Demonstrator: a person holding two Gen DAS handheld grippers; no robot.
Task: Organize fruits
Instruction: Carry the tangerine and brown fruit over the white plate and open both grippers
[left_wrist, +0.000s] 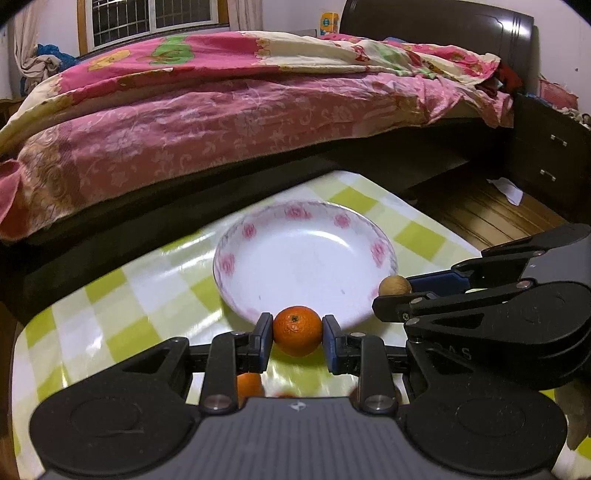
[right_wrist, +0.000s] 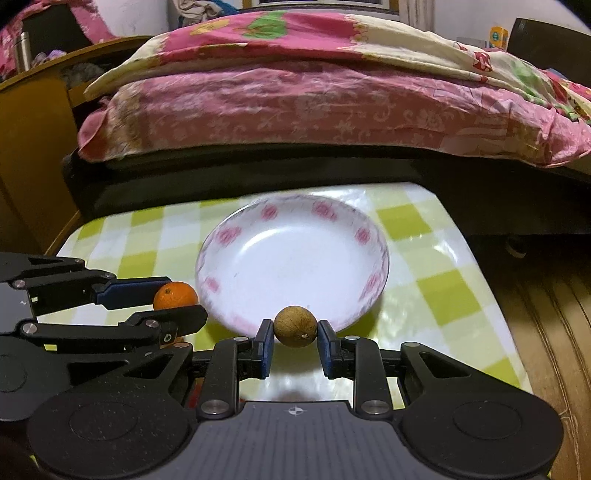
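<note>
My left gripper is shut on a small orange tangerine, held just above the near rim of a white plate with pink flowers. My right gripper is shut on a round brown fruit, also at the near rim of the same plate. In the left wrist view the right gripper reaches in from the right with the brown fruit. The right wrist view has the left gripper coming in from the left with the tangerine. The plate holds nothing.
The plate sits on a small table with a green-and-white checked cloth. Another orange fruit shows partly under my left gripper. A bed with pink bedding runs close behind the table. A dark nightstand and wooden floor lie to the right.
</note>
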